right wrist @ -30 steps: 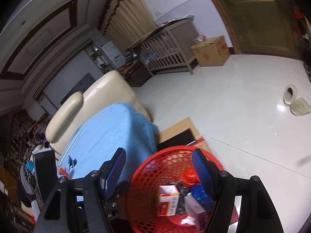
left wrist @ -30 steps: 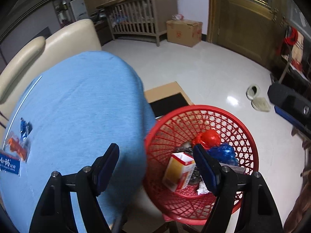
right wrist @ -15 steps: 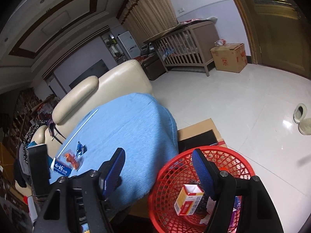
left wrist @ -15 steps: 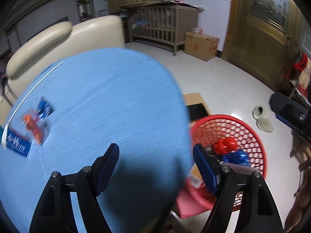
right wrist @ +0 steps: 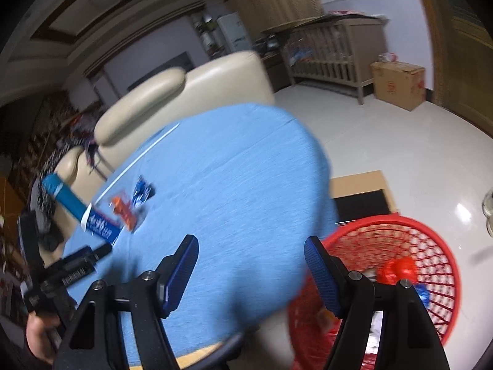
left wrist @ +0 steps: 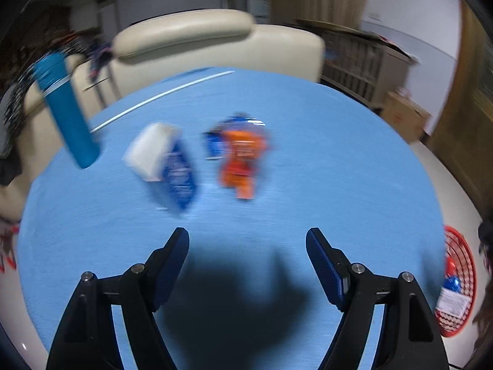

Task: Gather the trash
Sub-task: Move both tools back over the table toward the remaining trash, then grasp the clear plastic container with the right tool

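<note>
Trash lies straight ahead of your left gripper (left wrist: 246,252) — the orange wrapper (left wrist: 243,160) and blue-white packet (left wrist: 168,160) on the blue tablecloth (left wrist: 339,169), long axes running away from you. Both grippers gape, holding nothing; the right gripper (right wrist: 249,256) sits nearer the red basket (right wrist: 431,246).

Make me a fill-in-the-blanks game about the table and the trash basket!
1. The cloth on the table is ____.
2. The basket on the floor is ____.
3. The left gripper is wide ____ and holds nothing.
4. The crumpled wrapper beside the white and blue box is ____.

Missing words: blue; red; open; orange
</note>
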`<state>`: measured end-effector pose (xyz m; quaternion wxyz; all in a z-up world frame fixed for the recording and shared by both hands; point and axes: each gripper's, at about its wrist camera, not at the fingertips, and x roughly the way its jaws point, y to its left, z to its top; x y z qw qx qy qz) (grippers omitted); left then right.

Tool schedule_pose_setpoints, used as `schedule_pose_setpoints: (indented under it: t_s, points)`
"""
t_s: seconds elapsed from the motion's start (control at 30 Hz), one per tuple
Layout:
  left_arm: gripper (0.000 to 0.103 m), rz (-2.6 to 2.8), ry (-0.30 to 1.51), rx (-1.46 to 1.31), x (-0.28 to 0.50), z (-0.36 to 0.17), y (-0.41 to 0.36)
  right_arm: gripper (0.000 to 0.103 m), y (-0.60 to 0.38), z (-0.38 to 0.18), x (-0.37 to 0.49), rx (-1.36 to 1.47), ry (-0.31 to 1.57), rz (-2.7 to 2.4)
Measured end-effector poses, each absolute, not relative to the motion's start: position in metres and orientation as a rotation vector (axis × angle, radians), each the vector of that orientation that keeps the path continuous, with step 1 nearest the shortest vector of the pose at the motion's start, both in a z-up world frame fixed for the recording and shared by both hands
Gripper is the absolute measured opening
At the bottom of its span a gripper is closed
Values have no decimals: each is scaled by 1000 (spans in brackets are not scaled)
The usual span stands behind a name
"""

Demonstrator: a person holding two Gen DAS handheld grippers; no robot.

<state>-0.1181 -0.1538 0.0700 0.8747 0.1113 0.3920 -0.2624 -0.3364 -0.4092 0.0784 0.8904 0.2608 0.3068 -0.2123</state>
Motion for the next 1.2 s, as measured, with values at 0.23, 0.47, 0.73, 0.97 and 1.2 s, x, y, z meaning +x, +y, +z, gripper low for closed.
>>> schedule_pose_setpoints:
  t_s: [0.23, 0.47, 0.73, 0.97, 1.2]
  points:
    - [79, -478, 842, 173, -84, 55, -103, 74, -358, 74, -237, 418, 730, -241]
    - [79, -444, 863, 128, -85, 44, -71, 74, -335, 86, -108, 426, 732, -90]
    - [79, -347, 883, 40, -76, 40, -11, 74, -300, 64, -24, 392, 835, 59]
    - [79, -302, 883, -42, -73, 40, 15, 74, -204, 61, -104, -32, 839, 288]
    - [79, -313, 875, -30, -84, 40, 8, 74, -238, 55, -110, 151, 840, 74]
